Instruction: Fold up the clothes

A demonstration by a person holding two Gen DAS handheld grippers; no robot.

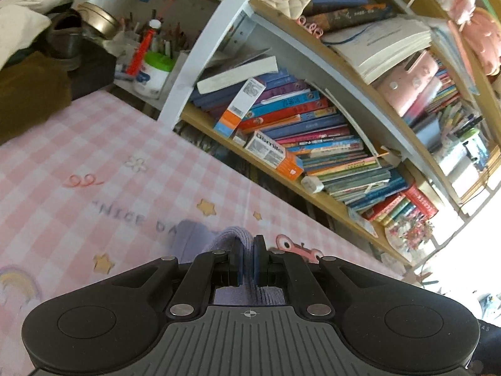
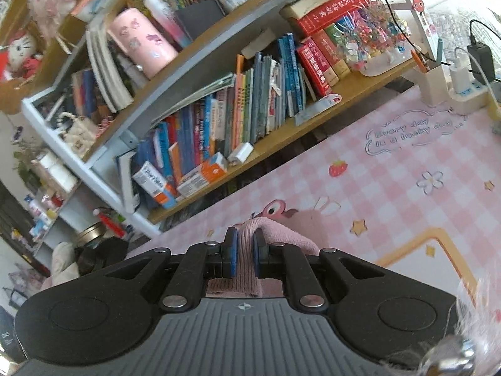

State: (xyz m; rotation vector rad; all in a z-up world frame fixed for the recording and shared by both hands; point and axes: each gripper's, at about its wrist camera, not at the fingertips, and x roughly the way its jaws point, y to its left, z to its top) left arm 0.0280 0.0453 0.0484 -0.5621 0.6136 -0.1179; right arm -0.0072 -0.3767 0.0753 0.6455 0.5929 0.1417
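The left tongs [image 1: 248, 261] are clenched on a fold of lilac knitted cloth [image 1: 233, 239], pinched between the blue pads [image 1: 240, 261]. The cloth bulges up just past the fingertips and its far edge is blurred; the rest drops behind the tongs' body and cannot be seen. The right tongs [image 2: 245, 252] grip a fold of pink knitted cloth [image 2: 281, 233] the same way, with a flap trailing to the right before it is hidden. Whether the lilac and pink pieces belong to one garment cannot be told. Both folds hang above the bench, which wears a pink checked mat [image 1: 94, 156] printed with stars and flowers. Behind it stands a bookshelf [image 1: 316, 200] crammed with leaning books. At the right view's lower right corner something pale and fuzzy [image 2: 469, 297] is cut off and unclear.
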